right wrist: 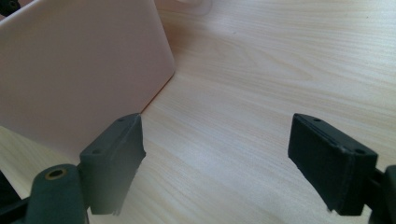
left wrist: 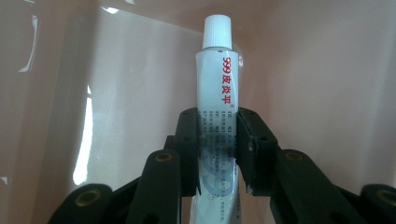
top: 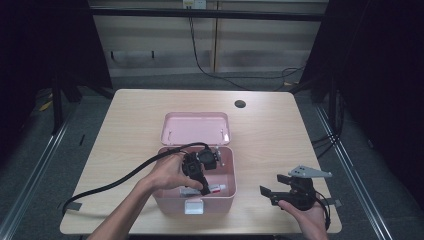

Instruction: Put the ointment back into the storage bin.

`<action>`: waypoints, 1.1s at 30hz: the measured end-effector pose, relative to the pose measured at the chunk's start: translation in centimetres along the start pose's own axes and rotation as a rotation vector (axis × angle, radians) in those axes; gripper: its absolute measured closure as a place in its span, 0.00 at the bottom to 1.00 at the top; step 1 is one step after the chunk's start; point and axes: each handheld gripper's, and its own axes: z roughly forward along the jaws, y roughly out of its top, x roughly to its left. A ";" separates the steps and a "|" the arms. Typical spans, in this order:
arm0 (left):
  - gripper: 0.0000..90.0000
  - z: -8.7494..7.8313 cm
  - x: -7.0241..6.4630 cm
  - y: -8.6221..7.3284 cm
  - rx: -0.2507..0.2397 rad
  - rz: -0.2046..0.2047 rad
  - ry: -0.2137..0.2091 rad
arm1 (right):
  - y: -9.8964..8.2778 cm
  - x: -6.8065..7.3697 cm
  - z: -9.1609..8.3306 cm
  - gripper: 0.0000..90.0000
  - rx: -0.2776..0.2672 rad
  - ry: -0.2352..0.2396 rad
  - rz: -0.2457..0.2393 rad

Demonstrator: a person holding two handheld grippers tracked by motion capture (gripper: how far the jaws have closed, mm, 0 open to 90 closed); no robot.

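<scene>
Both my tongs are working: left gripper (left wrist: 218, 140) is clamping a white ointment tube (left wrist: 218, 88) (inside the pink plastic box (top: 227, 200)), right gripper (right wrist: 224, 163) is gaping wide.

We see pale wood table (top: 135, 115), dark round hole (top: 240, 104) near far edge. Pink box (top: 172, 202) sits directly on it, lid open; left tongs (top: 205, 190) reach inside box, right tongs (top: 272, 189) sit just beside box's right wall over bare wood.
</scene>
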 end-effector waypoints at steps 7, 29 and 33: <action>0.79 0.7 0.1 -0.1 0.023 -0.002 -0.013 | 0.0 0.0 0.0 0.20 0.001 -0.001 -0.003; 0.79 3.1 0.9 -0.5 0.056 -0.033 -0.079 | 0.0 0.0 0.0 0.20 0.003 -0.003 -0.002; 0.79 3.5 1.1 -0.4 0.069 -0.032 -0.089 | 0.0 0.0 0.0 0.20 0.003 -0.002 -0.002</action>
